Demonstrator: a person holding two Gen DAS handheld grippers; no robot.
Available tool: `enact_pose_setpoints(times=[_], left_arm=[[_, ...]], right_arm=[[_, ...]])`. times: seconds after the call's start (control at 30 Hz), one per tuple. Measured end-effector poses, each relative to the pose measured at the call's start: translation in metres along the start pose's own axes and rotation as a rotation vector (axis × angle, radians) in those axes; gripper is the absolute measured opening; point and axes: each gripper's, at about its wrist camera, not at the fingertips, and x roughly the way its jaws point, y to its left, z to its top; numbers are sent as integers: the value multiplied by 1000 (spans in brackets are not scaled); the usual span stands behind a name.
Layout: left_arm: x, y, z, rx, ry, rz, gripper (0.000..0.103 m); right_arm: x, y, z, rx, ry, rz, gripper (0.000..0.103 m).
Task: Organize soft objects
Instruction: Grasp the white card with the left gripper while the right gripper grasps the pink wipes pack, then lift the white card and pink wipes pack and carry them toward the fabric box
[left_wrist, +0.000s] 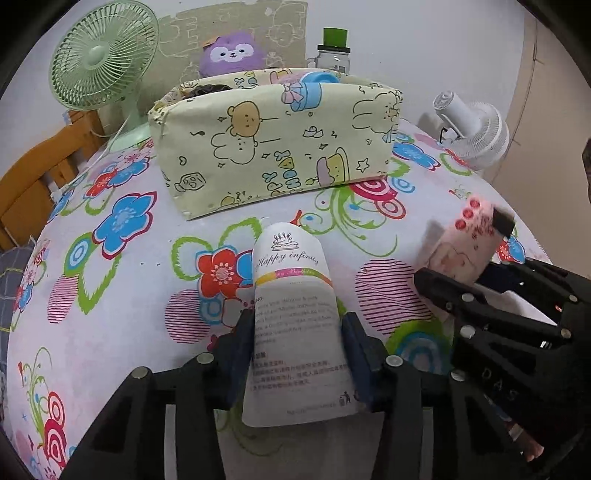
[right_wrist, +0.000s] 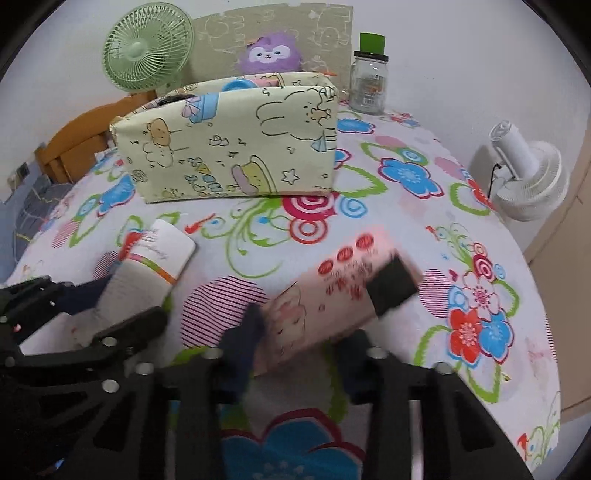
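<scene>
My left gripper (left_wrist: 297, 326) is shut on a white soft pack (left_wrist: 293, 314) printed "Happy infinity", held low over the flowered tablecloth; the pack also shows in the right wrist view (right_wrist: 155, 258). My right gripper (right_wrist: 295, 332) is shut on a pink soft pack (right_wrist: 325, 291) with red dots and a cartoon face, blurred by motion; it shows at the right of the left wrist view (left_wrist: 465, 243). A pale yellow cartoon-print fabric box (left_wrist: 273, 144) stands at the table's far side (right_wrist: 236, 144), open on top with items inside.
A purple plush (left_wrist: 231, 51) sits behind the box. A green fan (left_wrist: 103, 59) stands far left, a white fan (left_wrist: 476, 129) far right, a glass jar with green lid (right_wrist: 369, 77) at the back. A wooden chair (left_wrist: 33, 173) is left of the table.
</scene>
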Motion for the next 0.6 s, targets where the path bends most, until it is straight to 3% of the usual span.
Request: enact_pose_setpoints(times=[0.1, 0.2, 0.6], left_arm=[[-1, -2, 0, 12, 6, -18, 46], [-5, -10, 1, 32, -3, -28, 46], [-25, -16, 13, 31, -40, -14, 46]], right_arm=[[-1, -1, 2, 27, 11, 50, 20], [-5, 2, 5, 23, 1, 44, 13], [-31, 4, 17, 21, -40, 9, 12]])
